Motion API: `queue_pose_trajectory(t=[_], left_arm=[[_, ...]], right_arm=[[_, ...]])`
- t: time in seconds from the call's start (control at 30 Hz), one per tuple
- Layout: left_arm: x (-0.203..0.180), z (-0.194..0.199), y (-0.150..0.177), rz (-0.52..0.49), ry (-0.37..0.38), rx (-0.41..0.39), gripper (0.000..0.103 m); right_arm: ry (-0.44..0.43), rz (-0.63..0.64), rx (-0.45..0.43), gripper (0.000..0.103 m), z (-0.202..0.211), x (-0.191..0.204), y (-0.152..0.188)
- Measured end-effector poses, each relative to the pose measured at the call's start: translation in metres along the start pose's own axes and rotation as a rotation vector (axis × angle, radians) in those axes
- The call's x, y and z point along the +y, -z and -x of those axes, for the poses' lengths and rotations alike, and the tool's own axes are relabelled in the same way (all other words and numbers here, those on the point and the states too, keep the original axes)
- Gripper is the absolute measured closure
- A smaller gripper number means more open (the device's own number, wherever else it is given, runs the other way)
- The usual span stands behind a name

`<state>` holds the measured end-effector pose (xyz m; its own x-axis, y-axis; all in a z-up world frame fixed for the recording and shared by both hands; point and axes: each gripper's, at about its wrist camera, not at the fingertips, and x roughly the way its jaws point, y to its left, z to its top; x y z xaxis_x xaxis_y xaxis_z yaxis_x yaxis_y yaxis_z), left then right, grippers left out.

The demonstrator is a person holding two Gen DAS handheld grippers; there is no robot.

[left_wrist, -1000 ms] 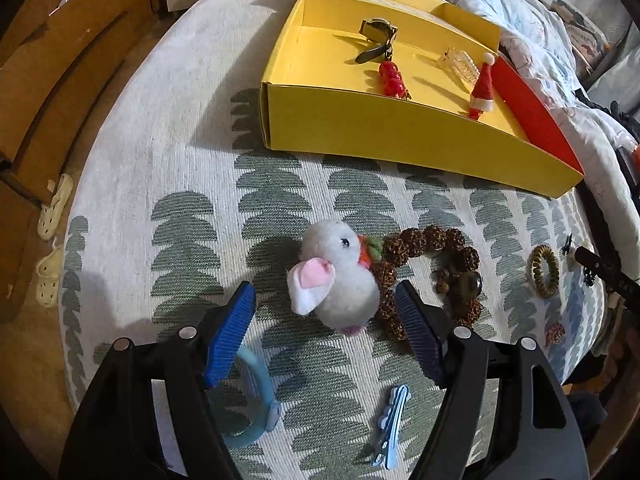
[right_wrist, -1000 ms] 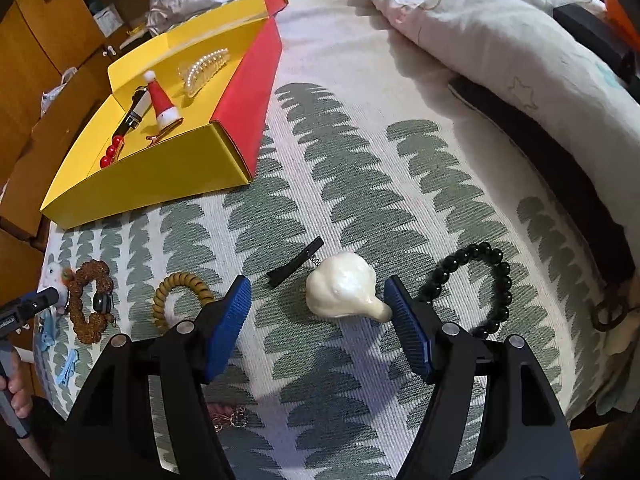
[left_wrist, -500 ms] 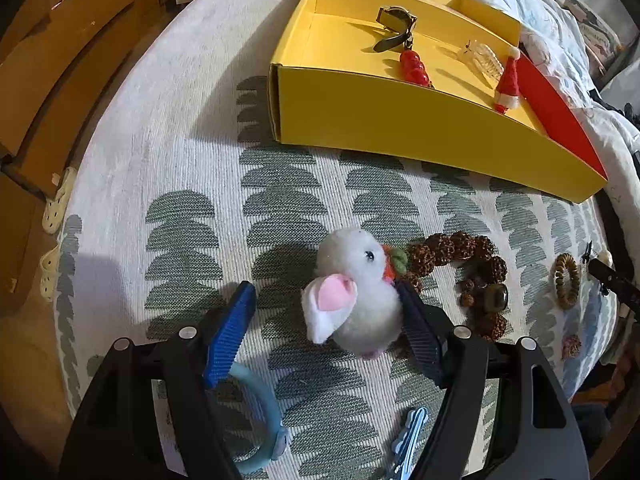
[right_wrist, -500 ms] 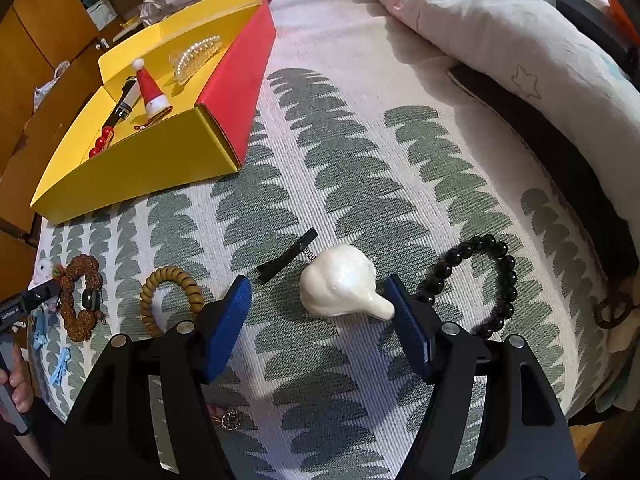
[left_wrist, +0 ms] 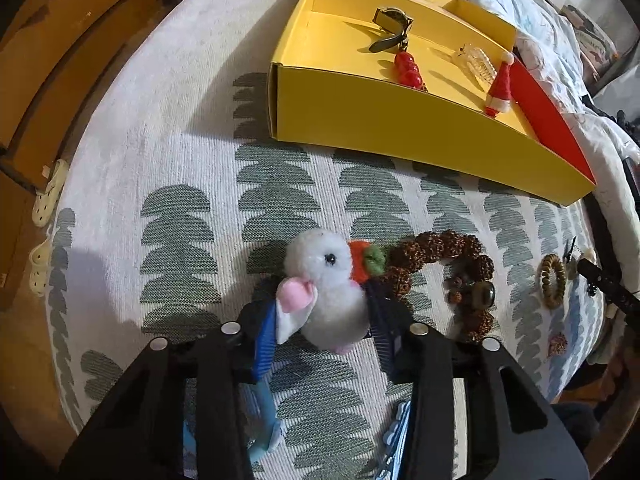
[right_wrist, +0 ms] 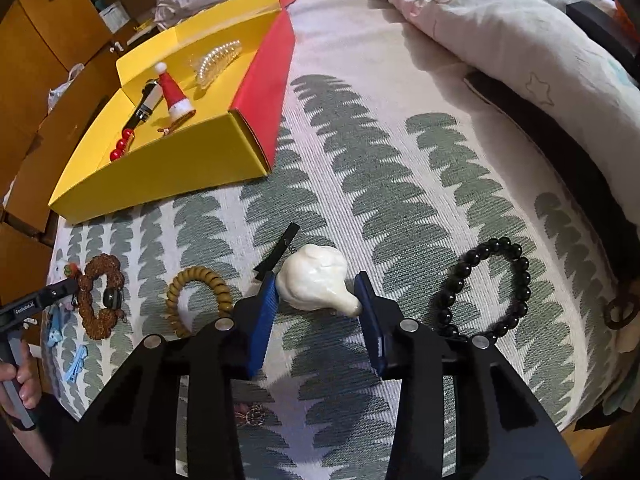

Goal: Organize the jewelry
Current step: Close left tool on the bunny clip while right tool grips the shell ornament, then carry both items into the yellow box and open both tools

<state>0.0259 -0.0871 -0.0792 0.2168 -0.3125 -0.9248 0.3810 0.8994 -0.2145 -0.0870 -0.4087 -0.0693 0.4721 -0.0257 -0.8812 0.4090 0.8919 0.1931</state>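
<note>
On the leaf-patterned cloth (left_wrist: 192, 128), the left gripper (left_wrist: 322, 320) is closing, its blue pads pinching a white plush bunny clip (left_wrist: 326, 276). Just beside it at three o'clock lies a brown rudraksha bead bracelet (left_wrist: 452, 248). At one o'clock stands the open yellow box (left_wrist: 400, 136), holding a small Santa hat (left_wrist: 500, 88) and red beads (left_wrist: 408, 70). The right gripper (right_wrist: 318, 308) is closing too, its pads touching a cream shell-shaped clip (right_wrist: 314, 282). At three o'clock of that lies a black bead bracelet (right_wrist: 486, 288); at nine o'clock, a tan coil hair tie (right_wrist: 198, 300).
</note>
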Motion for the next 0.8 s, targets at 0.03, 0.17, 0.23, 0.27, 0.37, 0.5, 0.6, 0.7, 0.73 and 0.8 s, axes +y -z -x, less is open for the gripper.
queue_pose_trajectory(t=[0.03,0.17,0.23,0.27,0.37,0.5,0.6,0.7,0.73,0.8], left_arm=[[0.001,0.002,0.000,0.003,0.006,-0.001,0.065],[0.002,0.012,0.001,0.006,0.020,-0.021,0.068],[0.003,0.018,0.002,0.012,0.030,-0.034,0.068],[0.004,0.022,0.002,0.015,0.037,-0.042,0.068],[0.005,0.032,0.003,0.016,0.051,-0.063,0.068],[0.001,0.042,-0.002,0.018,0.066,-0.090,0.068],[-0.006,0.052,-0.008,0.008,0.083,-0.114,0.068],[-0.018,0.062,-0.020,-0.005,0.105,-0.143,0.068],[-0.022,0.066,-0.025,-0.008,0.111,-0.151,0.068],[-0.029,0.071,-0.038,-0.010,0.112,-0.166,0.068]], right_arm=[[-0.001,-0.001,-0.005,0.063,0.002,0.000,0.000],[-0.008,-0.006,-0.039,0.063,0.013,0.000,0.000],[-0.005,-0.010,-0.057,0.063,0.019,-0.001,0.000],[-0.009,-0.012,-0.063,0.063,0.021,-0.001,0.000],[-0.018,-0.017,-0.090,0.063,0.030,-0.002,-0.001],[-0.054,-0.001,-0.135,0.063,0.047,0.006,-0.003],[-0.101,0.026,-0.176,0.063,0.062,0.018,-0.008],[-0.140,0.062,-0.213,0.063,0.076,0.036,-0.017],[-0.154,0.073,-0.219,0.063,0.079,0.043,-0.022],[-0.169,0.100,-0.232,0.063,0.083,0.059,-0.035]])
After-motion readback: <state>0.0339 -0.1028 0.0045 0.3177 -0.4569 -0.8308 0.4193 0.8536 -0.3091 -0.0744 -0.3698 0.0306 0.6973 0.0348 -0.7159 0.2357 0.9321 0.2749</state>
